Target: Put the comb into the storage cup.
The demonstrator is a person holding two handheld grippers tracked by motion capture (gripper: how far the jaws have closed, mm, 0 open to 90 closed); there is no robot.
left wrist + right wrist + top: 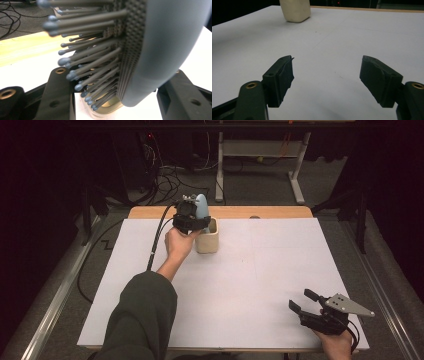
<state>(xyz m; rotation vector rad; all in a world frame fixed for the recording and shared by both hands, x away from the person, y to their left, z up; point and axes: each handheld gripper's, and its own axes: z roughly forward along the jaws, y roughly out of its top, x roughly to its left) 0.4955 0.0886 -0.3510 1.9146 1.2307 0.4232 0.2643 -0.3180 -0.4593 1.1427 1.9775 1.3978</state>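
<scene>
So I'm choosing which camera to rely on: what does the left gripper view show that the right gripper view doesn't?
Left gripper view: the hairbrush close up between the left gripper's jaws, its ball-tipped bristles, and the cup's rim below it.
Right gripper view: the right gripper open over nothing, and the cup's outer wall.
Both: the beige cup and the white table cover.

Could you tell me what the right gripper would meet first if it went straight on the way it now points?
Probably nothing soon: the right gripper, open, faces bare white table. The cup stands far ahead, left of its line, so it would likely pass it; depth is unclear.
</scene>
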